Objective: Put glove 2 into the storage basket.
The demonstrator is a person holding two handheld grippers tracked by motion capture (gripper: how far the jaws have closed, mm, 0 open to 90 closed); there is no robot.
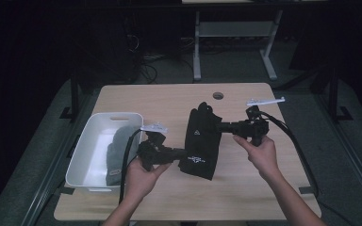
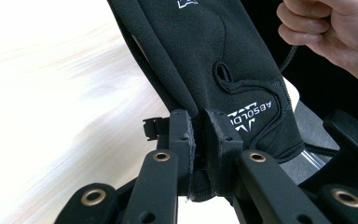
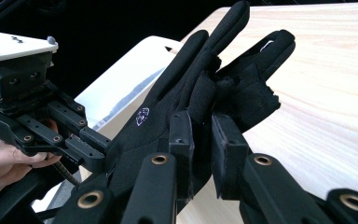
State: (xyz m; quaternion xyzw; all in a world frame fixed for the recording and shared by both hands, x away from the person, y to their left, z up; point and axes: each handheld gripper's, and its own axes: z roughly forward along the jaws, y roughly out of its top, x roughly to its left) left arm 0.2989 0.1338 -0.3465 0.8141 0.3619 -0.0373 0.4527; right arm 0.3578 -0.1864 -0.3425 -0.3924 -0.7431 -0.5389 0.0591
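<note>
A pair of black gloves point(image 1: 200, 141) with white logos hangs between my two grippers above the wooden table point(image 1: 169, 101). My left gripper point(image 1: 185, 154) is shut on the cuff end of the gloves point(image 2: 223, 70), with the fabric pinched between its pads point(image 2: 186, 140). At the finger end, my right gripper point(image 1: 217, 126) is shut on the gloves point(image 3: 200, 102); the fingers stick out past its jaws. The left gripper point(image 3: 86, 144) also appears in the right gripper view, at the left.
A white bin point(image 1: 87, 141) sits on the table's left part, with a grey cloth point(image 1: 118, 155) inside. The table has a round cable hole point(image 1: 218, 95) near the far edge. Cables trail from both grippers. Dark floor and desk legs lie beyond.
</note>
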